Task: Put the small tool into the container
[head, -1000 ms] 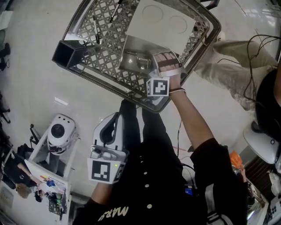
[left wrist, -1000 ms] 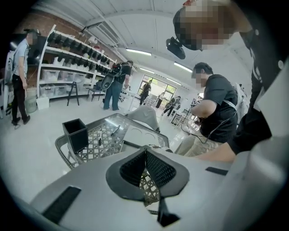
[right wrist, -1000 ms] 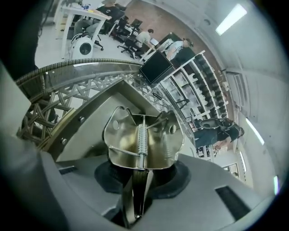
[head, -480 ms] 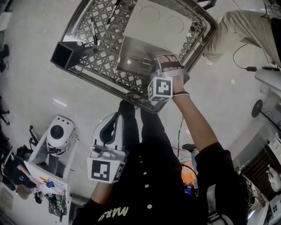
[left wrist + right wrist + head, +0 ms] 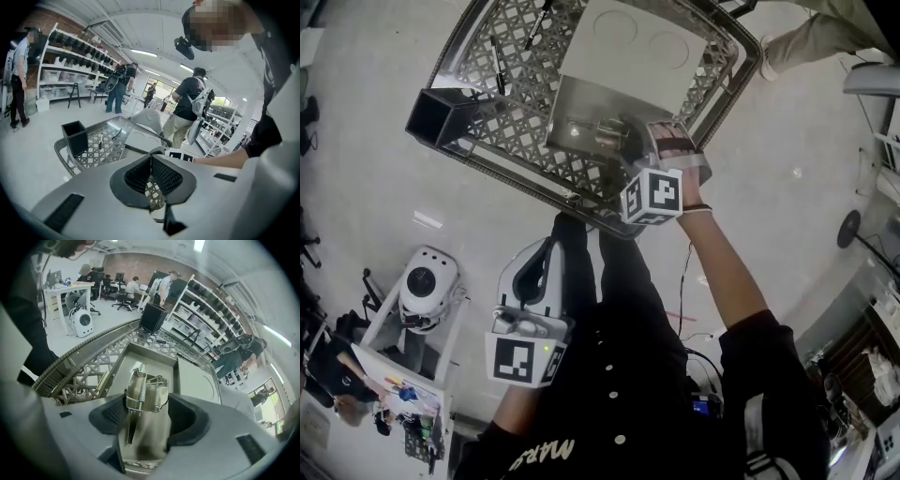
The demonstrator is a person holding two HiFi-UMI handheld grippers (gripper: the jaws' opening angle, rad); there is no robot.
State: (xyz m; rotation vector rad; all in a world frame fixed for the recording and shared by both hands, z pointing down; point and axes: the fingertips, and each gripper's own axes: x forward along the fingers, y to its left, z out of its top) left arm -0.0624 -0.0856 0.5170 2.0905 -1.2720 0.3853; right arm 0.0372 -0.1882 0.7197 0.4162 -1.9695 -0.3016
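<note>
A small spring-loaded metal tool (image 5: 145, 392) stands between my right gripper's (image 5: 147, 411) jaws, which are opening; there is a gap at its left pad. Under it lies the steel tray (image 5: 140, 355), the container, set into a lattice table (image 5: 516, 84). In the head view the right gripper (image 5: 628, 142) hovers over the near right corner of the steel tray (image 5: 581, 98), with the tool (image 5: 605, 131) low inside it. My left gripper (image 5: 546, 248) hangs below the table edge by my body, shut and empty, as the left gripper view also shows of the left gripper (image 5: 151, 161).
On the table's left corner stands a black square cup (image 5: 436, 114). Two pens (image 5: 499, 64) lie on the lattice, and a white panel (image 5: 628, 37) lies beyond the tray. A white device on a cart (image 5: 427, 281) stands on the floor at left. Someone's legs (image 5: 816, 37) are at top right.
My right gripper has drifted slightly right over the tray and its marker cube has turned. The bystander's legs have moved away to the top right. The left gripper has stayed put.
</note>
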